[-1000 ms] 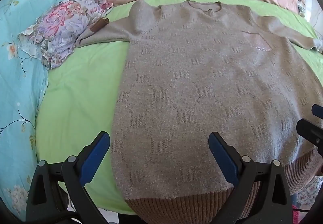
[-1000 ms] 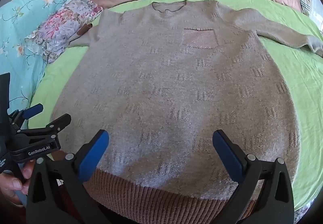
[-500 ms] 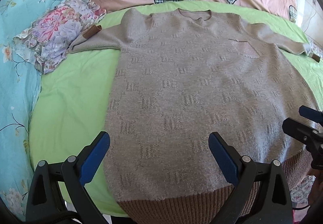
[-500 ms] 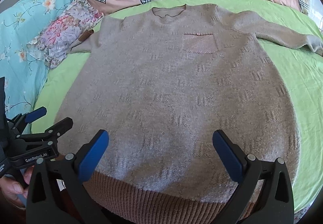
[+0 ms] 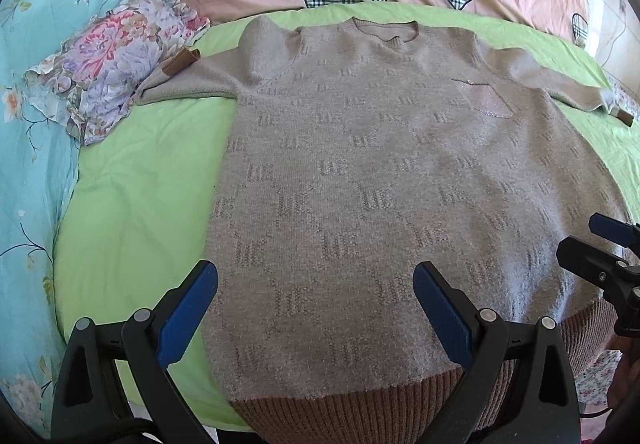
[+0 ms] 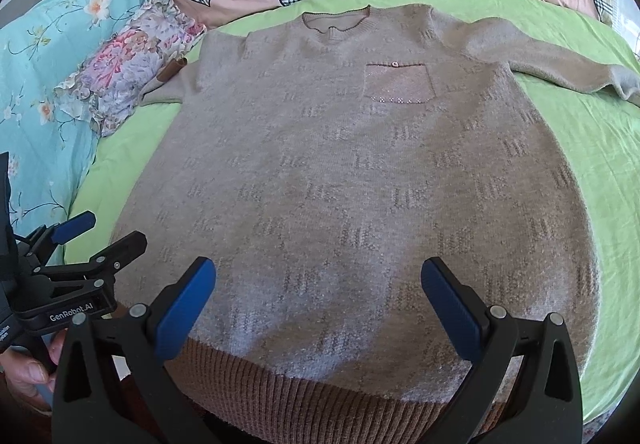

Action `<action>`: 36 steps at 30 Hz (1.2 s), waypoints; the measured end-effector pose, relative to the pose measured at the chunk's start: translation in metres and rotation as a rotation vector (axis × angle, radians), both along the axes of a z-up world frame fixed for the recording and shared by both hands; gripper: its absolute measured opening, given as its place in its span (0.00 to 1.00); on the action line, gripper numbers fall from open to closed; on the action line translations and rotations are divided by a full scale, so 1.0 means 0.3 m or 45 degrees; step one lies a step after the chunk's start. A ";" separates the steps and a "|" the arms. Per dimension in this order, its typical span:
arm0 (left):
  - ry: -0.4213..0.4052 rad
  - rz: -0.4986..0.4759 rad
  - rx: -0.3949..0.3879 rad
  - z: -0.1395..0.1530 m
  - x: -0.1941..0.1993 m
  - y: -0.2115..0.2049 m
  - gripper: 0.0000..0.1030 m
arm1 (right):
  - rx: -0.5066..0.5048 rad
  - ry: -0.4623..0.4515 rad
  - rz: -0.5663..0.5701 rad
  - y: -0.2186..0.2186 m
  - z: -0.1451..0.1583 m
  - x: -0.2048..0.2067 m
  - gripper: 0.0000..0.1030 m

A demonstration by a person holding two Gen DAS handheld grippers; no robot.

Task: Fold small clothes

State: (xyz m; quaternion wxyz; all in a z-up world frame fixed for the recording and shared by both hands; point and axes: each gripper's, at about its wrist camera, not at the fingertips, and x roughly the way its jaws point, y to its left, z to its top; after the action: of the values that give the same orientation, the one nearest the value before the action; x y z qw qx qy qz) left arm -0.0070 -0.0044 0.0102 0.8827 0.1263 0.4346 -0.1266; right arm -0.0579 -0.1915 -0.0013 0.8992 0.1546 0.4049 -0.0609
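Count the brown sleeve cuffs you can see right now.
2. One cuff lies on the floral pillow at the sweater's left; the other cuff is at the far right edge.

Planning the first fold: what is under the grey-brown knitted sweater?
The grey-brown knitted sweater lies flat on a light green sheet, which shows around its sides. Its left cuff rests on a floral cushion. Whatever lies beneath the body is covered.
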 end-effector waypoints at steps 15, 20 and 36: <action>0.016 -0.001 0.017 -0.010 0.024 -0.010 0.96 | 0.036 0.033 -0.008 0.000 -0.002 0.002 0.99; 0.021 -0.009 0.013 -0.008 0.046 -0.023 0.96 | 0.071 0.029 -0.006 -0.010 0.006 0.010 0.99; 0.061 -0.057 -0.067 0.005 0.175 -0.084 0.96 | 0.155 -0.056 -0.160 -0.265 0.042 0.003 0.99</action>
State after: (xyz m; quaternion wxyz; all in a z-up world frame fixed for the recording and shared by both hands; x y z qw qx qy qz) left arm 0.0455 -0.0296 0.0118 0.8720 0.1095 0.4493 -0.1607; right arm -0.0569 -0.2710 0.0114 0.8911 0.2352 0.3776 -0.0892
